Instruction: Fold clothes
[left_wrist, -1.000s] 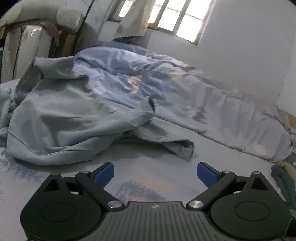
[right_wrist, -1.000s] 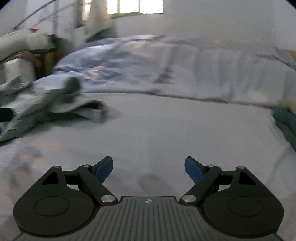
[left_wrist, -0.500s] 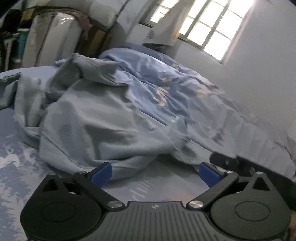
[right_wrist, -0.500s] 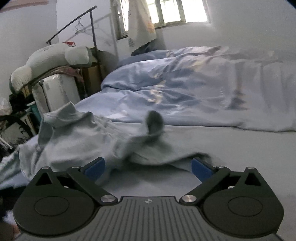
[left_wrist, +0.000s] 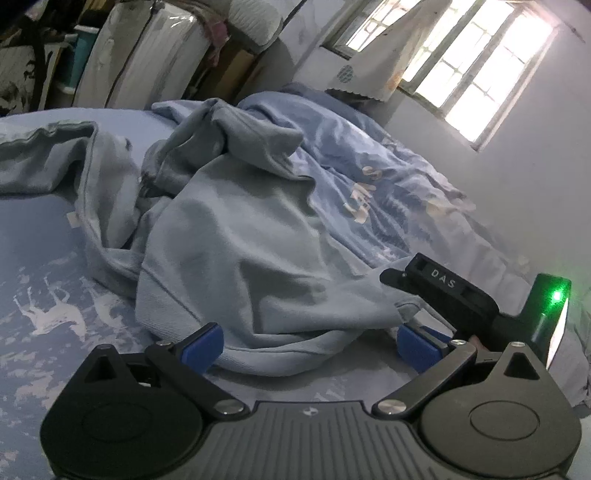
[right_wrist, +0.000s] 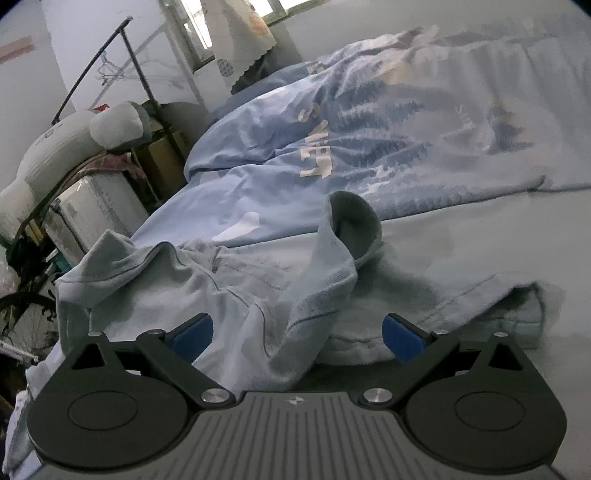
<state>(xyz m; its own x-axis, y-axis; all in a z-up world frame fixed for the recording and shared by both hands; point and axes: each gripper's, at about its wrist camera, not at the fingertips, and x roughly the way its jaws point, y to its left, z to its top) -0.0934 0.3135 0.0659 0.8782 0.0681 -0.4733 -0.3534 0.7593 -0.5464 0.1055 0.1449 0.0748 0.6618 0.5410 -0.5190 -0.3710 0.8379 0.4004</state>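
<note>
A soft, crumpled pale-blue sweatshirt (left_wrist: 236, 258) lies in a lump on the smooth bed sheet (left_wrist: 44, 236) — near both grippers, left (left_wrist: 310, 345) and right (right_wrist: 297, 334), blue pads wide apart, holding nothing.

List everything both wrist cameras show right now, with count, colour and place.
sweatshirt: one, pale blue, crumpled on the bed in front of both grippers
duvet: one, blue with white lettering, heaped behind the sweatshirt
bed sheet: one, blue with white deer print, under everything
window: one, bright, back wall
curtain: one, pale, hanging at the window
long pillow: one, white, on the stacked clutter at left
left gripper: black with blue pads, jaws open at the sweatshirt's hem
right gripper: black with blue pads, jaws open, cloth between them unpinched
</note>
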